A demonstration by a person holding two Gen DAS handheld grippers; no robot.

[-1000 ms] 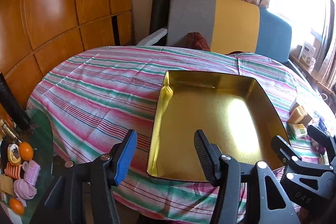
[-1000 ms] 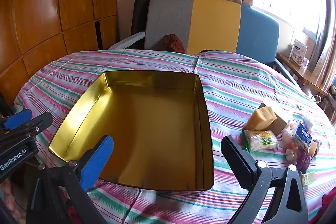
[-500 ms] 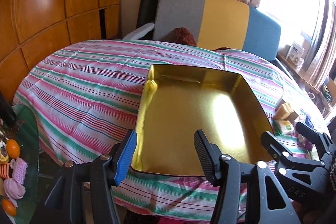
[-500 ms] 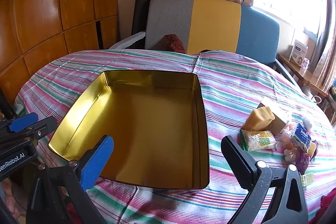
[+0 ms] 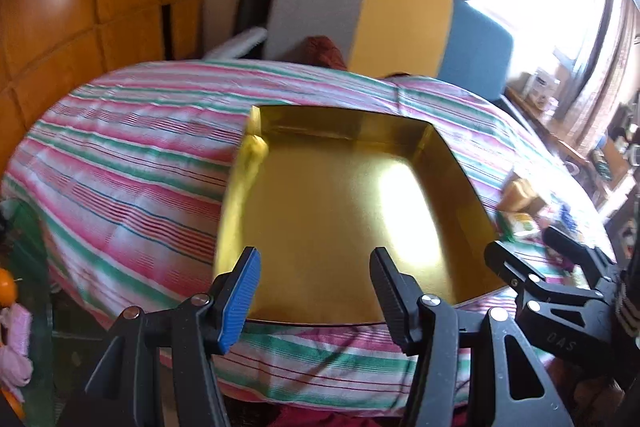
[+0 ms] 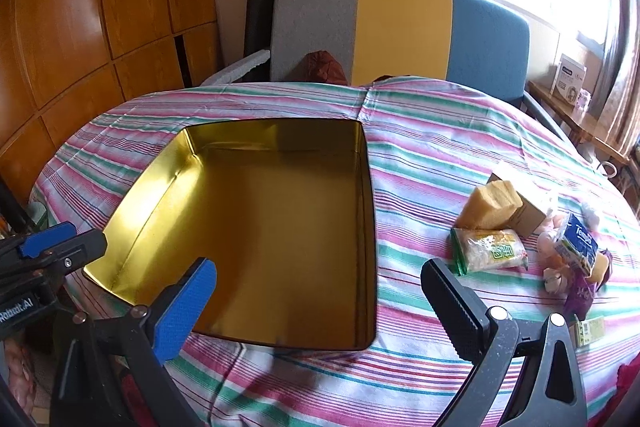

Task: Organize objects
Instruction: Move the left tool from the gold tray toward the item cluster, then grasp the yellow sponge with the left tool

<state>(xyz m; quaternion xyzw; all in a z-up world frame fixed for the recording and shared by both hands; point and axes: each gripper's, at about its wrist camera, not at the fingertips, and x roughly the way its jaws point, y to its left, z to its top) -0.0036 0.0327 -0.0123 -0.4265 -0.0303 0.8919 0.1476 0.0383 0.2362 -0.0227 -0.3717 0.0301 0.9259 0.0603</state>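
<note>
An empty gold tin box (image 6: 256, 227) sits on the striped tablecloth (image 6: 440, 147); it also shows in the left wrist view (image 5: 340, 211). To its right lies a pile: a yellow sponge (image 6: 490, 203), a green snack packet (image 6: 490, 253), a blue Tempo tissue pack (image 6: 578, 243) and a brown carton (image 6: 528, 217). My right gripper (image 6: 316, 297) is open and empty over the box's near edge. My left gripper (image 5: 314, 287) is open and empty at the box's near left corner.
A grey, yellow and blue chair back (image 6: 400, 31) stands behind the table. Wood panelling (image 6: 100, 27) is at the left. A low glass table with oranges (image 5: 6, 287) and pink things is at the far left. A window shelf (image 6: 568, 103) carries a white box.
The left gripper has drifted left and back, so the box sits more to the right in its blurred view. The right gripper has hardly moved. Both stay open.
</note>
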